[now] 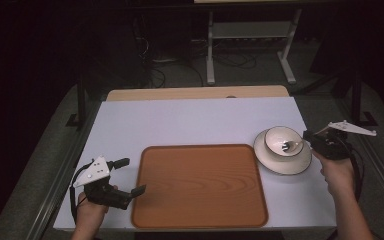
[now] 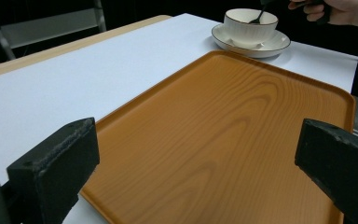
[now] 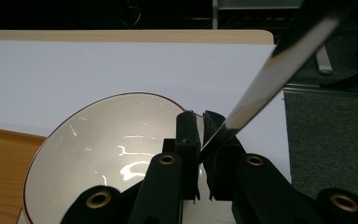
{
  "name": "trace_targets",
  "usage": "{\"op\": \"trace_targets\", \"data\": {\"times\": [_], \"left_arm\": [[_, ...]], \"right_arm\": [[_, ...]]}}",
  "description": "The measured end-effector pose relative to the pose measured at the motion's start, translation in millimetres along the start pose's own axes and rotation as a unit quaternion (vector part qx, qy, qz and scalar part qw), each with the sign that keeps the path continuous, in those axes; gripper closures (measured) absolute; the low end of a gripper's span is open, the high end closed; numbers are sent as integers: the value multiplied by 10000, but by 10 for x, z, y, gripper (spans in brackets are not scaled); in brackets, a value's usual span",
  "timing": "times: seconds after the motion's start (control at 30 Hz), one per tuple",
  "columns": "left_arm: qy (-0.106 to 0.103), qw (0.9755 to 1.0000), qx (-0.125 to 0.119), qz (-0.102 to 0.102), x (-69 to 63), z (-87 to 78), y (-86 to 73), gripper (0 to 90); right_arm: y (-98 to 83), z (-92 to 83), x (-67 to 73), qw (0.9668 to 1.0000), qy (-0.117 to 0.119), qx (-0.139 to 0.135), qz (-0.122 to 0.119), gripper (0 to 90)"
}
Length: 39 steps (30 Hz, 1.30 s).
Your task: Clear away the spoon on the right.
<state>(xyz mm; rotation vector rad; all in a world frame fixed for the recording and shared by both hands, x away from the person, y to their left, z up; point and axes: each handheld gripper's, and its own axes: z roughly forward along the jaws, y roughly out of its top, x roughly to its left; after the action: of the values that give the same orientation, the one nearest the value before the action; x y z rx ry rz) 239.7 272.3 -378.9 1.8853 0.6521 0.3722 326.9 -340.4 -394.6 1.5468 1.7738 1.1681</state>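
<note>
Tray (image 1: 200, 185) lies nearest, wood-grained and bare, square to the table's (image 1: 190, 120) front edge. Left gripper (image 1: 130, 176) rests beside the tray's left rim with jaws spread wide, nothing between them; in its own view the tray (image 2: 223, 135) lies in the gap between both pads. Farther off, to the right past the tray, a bowl (image 1: 283, 140) sits on a saucer (image 1: 282, 162), just clear of the tray's corner. Right gripper (image 3: 201, 122) is at the bowl's rim, jaws drawn narrow onto the handle of a spoon (image 3: 265, 79) whose metal end lies inside the bowl (image 3: 107, 158). Step in hand, by my judgement: taking the spoon from the bowl. Next move calls for a steady lift, the grip kept firm, without dragging the bowl off the saucer.
</note>
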Motion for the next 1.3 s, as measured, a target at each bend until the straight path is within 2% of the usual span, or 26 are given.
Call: {"op": "trace_targets", "data": {"times": [0.23,0.47,0.8,1.1,1.3], "left_arm": [[2,10000,-8,3,1,-3,-1,0],[8,10000,-6,2,1,-4,-1,0],[21,10000,-18,-7,1,-9,-3,0],[32,10000,-17,-16,2,-14,-5,0],[31,10000,-14,-17,2,-16,-5,0]], "right_arm": [[31,-38,11,9999,77,-95,-66,878],[73,-59,38,9997,41,-135,-217,878],[190,-157,96,9984,1,-367,-423,878],[303,-320,200,9964,164,-602,-580,877],[367,-423,311,9944,384,-657,-737,878]]}}
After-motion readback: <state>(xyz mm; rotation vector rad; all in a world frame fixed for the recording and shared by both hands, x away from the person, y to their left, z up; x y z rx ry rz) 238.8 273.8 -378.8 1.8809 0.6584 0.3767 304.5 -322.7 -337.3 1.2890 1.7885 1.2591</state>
